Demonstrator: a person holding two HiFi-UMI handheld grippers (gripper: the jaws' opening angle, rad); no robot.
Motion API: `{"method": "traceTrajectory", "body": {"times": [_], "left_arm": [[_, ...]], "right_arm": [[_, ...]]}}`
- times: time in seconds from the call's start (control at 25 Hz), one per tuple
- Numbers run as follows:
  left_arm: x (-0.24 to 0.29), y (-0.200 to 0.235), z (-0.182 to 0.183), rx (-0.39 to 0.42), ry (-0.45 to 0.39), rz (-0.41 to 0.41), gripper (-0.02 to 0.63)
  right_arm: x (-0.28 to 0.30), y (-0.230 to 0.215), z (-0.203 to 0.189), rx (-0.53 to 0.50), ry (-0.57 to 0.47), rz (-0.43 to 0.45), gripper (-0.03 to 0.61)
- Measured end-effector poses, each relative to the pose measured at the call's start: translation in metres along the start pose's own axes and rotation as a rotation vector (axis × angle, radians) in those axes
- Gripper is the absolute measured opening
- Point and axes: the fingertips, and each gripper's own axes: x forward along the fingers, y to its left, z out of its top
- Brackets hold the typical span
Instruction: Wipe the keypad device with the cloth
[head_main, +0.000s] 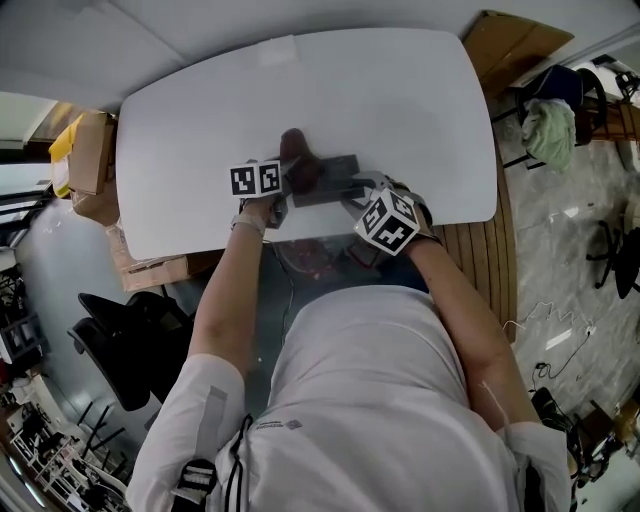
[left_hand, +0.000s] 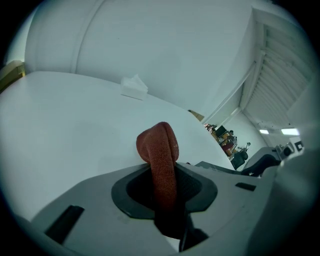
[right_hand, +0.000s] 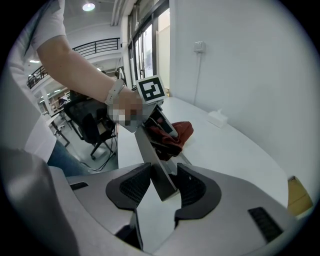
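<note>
Rust-red woven cloth (left_hand: 161, 160) pinched between left gripper (left_hand: 165, 186) jaws as wiping pad; right gripper (right_hand: 162, 182) jaws clamp slim grey keypad device (right_hand: 154, 159), likely steadying it.

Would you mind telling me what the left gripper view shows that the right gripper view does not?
Only the left gripper view: the red cloth seen close up, pinched between the left tongs. Only the right gripper view: the grey keypad device clamped between the right tongs, a marker cube and the person's forearm. Both: the cloth, the white table and a small white box on it.
</note>
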Motion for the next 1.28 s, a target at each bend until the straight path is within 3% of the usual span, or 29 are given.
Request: {"method": "traceTrajectory", "body": {"times": [0.28,0.56,0.88,1.04,1.28], "left_arm": [[0.004,-0.009,0.002,0.063,0.006,-0.032,0.098],[-0.002,-0.041,-0.003,0.221,0.035,-0.121,0.096],[-0.024,-0.081,-0.009,0.346,0.035,-0.211,0.095],[-0.037,-0.096,-0.012,0.358,0.035,-0.251,0.095],[-0.054,-0.094,-0.017,0.307,-0.010,-0.249,0.095]], "right_arm": [[0.000,-0.001,-0.001,0.019,0.030,-0.008,0.170],[0.001,0.000,-0.001,0.030,0.031,-0.029,0.170],[0.000,-0.001,-0.003,0.046,0.043,-0.042,0.170],[-0.001,-0.003,-0.003,0.052,0.048,-0.045,0.170],[0.000,-0.004,-0.004,0.056,0.050,-0.043,0.170]]}}
